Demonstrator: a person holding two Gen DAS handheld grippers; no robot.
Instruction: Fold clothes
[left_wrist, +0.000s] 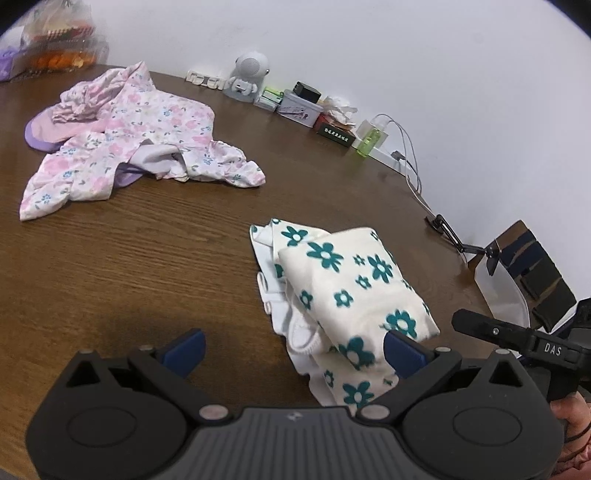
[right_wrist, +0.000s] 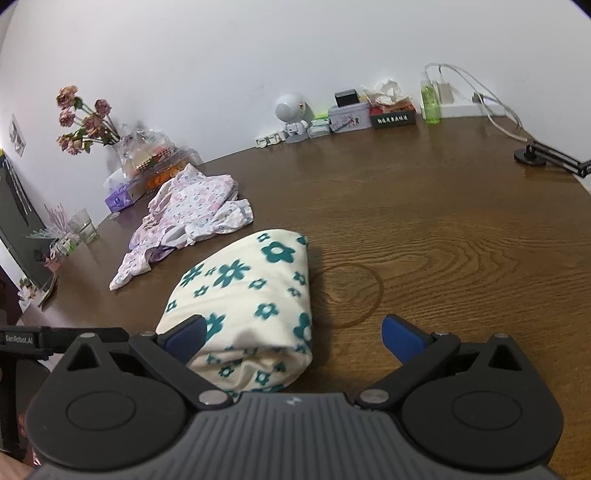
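Observation:
A folded cream garment with teal flowers (left_wrist: 343, 291) lies on the brown wooden table (left_wrist: 147, 251); it also shows in the right wrist view (right_wrist: 251, 299). A crumpled pink floral garment (left_wrist: 136, 136) lies farther back, also seen in the right wrist view (right_wrist: 188, 218). My left gripper (left_wrist: 295, 350) is open and empty, its right finger at the folded garment's near edge. My right gripper (right_wrist: 293, 336) is open and empty, with the folded garment between the jaws toward the left finger. The right gripper's body (left_wrist: 517, 336) shows at the right of the left wrist view.
Along the wall stand a white robot-shaped speaker (right_wrist: 291, 118), small boxes (right_wrist: 349, 114), a green bottle (right_wrist: 430, 99) and cables (right_wrist: 495, 110). A clamp arm (right_wrist: 546, 155) sits at the right. Flowers (right_wrist: 85, 122), a bag (right_wrist: 147, 147) and a glass (right_wrist: 83, 225) stand at the left.

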